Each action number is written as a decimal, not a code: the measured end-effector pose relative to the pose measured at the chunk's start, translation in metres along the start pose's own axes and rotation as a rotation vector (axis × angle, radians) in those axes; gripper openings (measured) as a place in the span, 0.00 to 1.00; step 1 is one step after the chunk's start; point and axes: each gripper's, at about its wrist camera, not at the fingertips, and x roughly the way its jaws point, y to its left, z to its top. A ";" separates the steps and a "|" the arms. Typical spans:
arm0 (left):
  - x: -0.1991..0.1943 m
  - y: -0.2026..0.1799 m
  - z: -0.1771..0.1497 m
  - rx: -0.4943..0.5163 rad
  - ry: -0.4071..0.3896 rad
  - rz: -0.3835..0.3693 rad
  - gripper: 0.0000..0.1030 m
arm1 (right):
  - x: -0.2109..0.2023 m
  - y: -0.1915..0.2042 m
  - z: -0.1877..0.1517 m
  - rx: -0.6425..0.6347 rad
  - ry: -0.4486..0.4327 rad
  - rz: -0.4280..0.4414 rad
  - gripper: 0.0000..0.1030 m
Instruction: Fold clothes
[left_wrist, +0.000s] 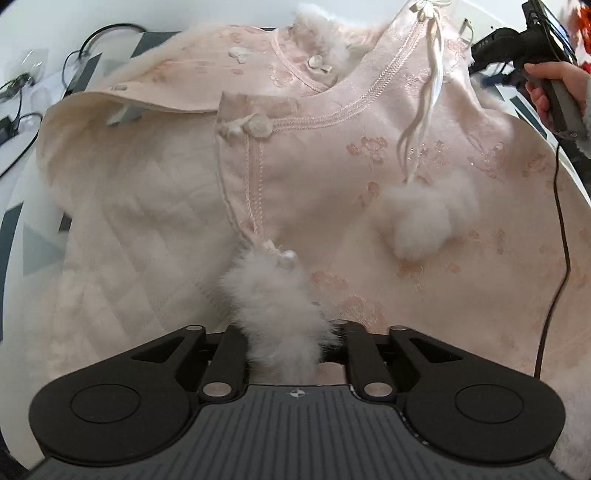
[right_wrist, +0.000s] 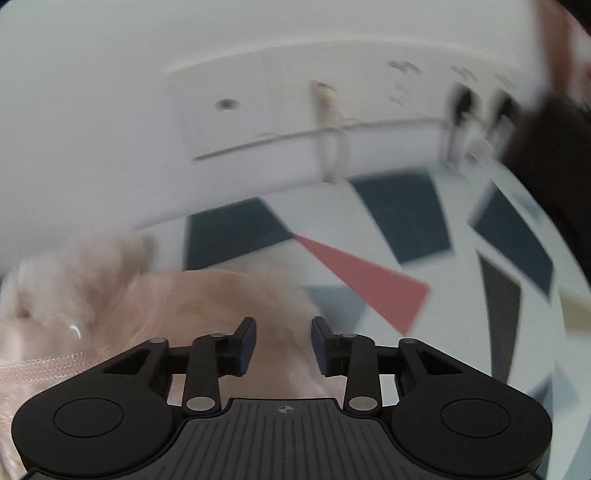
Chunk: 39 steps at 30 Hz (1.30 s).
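Still early in the fold, by my reading: the pink padded jacket (left_wrist: 332, 177) lies spread on the table (right_wrist: 388, 332), one front flap turned back so the quilted lining (left_wrist: 122, 236) shows on the left.

Left tongs (left_wrist: 286, 343): jaws a little apart, a fur tuft (left_wrist: 273, 306) of the near hem between them. Pads are hidden by the fur, so whether they pinch it I cannot tell.

Right tongs (right_wrist: 282, 345): jaws apart, nothing held. Their view is blurred; pink cloth lies below and to the left, bare patterned table to the right. A hand (left_wrist: 546, 85) grips that tool at the jacket's far right.

A pompom (left_wrist: 424, 225) on a ribbon rests loose on the front.

Next move, as I judge it: right tongs take the far-right edge; both carry the sides inward, keeping the pompom tucked in.
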 end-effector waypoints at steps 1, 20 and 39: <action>-0.004 0.003 0.000 -0.002 -0.012 0.006 0.28 | -0.008 -0.004 -0.001 0.048 -0.026 0.037 0.33; -0.030 0.106 0.013 -0.171 -0.157 0.249 0.50 | 0.015 0.229 -0.034 -0.486 0.207 0.337 0.58; 0.007 0.094 0.007 -0.115 -0.058 0.175 0.51 | 0.074 0.220 -0.039 -0.724 0.206 0.226 0.11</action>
